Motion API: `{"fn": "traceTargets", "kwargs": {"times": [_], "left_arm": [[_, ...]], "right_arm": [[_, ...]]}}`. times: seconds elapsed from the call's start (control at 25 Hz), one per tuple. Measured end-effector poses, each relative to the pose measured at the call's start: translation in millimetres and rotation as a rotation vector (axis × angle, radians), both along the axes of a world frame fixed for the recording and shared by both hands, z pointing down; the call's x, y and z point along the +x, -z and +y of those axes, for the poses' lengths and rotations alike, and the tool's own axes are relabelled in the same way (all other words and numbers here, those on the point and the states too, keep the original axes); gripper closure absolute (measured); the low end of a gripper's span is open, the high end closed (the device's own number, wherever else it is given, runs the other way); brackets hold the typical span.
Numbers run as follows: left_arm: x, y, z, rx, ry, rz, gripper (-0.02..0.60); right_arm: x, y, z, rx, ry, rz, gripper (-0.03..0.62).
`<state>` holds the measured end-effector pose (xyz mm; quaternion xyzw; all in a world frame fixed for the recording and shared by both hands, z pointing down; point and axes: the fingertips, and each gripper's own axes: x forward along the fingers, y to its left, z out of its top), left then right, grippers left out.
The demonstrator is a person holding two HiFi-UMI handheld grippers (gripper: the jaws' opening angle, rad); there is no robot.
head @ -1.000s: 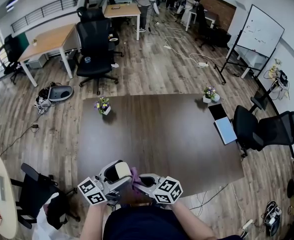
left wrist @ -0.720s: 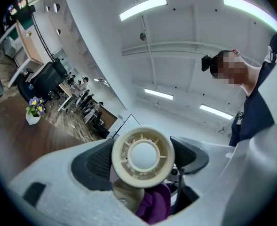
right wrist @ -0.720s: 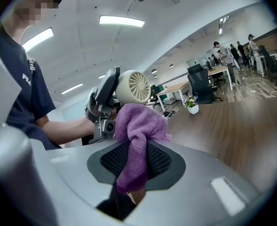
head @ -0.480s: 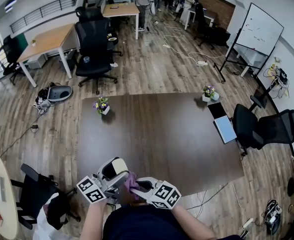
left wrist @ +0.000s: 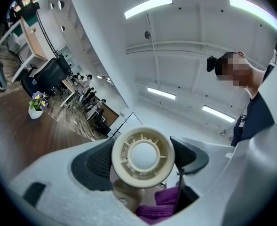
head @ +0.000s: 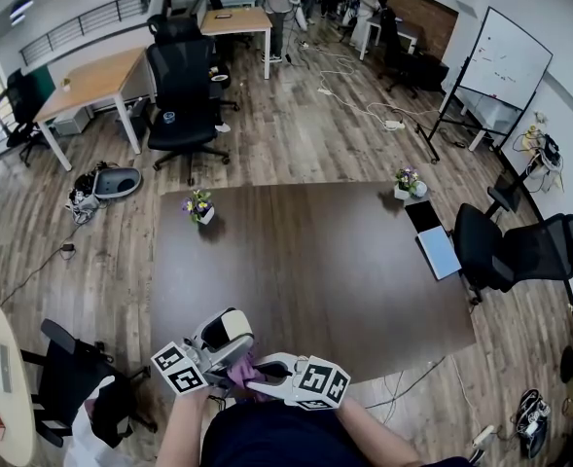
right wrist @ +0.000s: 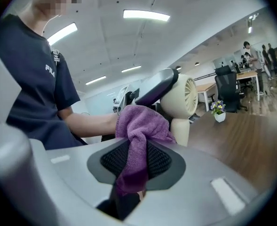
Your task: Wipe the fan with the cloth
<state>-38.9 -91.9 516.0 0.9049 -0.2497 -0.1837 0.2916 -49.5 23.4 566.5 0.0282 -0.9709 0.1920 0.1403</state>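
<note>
So the little cream fan (left wrist: 143,157) is up in the air right at the near edge of the dark tabletop (head: 315,261), closer to its near left corner, tight in front of the person. The left gripper (head: 216,346) has it: in the left gripper view the 2 black pads sit on either side of the round head, closed in on it, with the grille facing the camera and the handle hanging below. The right gripper (right wrist: 136,161) is clamped down on a purple cloth (right wrist: 140,126), jaws nearly together with the fabric pinched between the pads and a bunched wad sticking out past the tips. That wad is up against the fan just under the head, by the handle, and you can spot a bit of purple down there in the left gripper view too. From the head view the 2 grippers are angled in toward each other with the cloth between them. The rest of the tabletop has a small flower pot (head: 200,205) at the far left corner, another flower pot (head: 408,181) at the far right corner, and a laptop (head: 432,241) along the right edge.
</note>
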Motion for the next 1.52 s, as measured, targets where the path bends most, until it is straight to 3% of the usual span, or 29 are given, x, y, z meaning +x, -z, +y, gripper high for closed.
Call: {"fn": "traceTargets", "kwargs": {"times": [0.24, 0.48, 0.84, 1.08, 1.28, 1.52], "left_arm": [[6, 4, 6, 0.010, -0.055, 0.010, 0.202], [1, 9, 5, 0.009, -0.048, 0.064, 0.202], [-2, 10, 9, 0.019, -0.053, 0.060, 0.202], [7, 10, 20, 0.057, -0.090, 0.000, 0.202], [16, 11, 29, 0.096, -0.126, -0.058, 0.202], [31, -6, 40, 0.142, -0.171, -0.245, 0.202]], "right_arm": [[11, -2, -25, -0.188, -0.109, -0.074, 0.490], [22, 2, -31, -0.265, -0.155, -0.145, 0.490], [47, -9, -50, -0.335, -0.263, -0.166, 0.490], [60, -11, -63, -0.301, -0.342, -0.134, 0.490], [65, 7, -74, -0.203, -0.376, -0.123, 0.490], [67, 37, -81, -0.128, -0.385, -0.163, 0.490]]}}
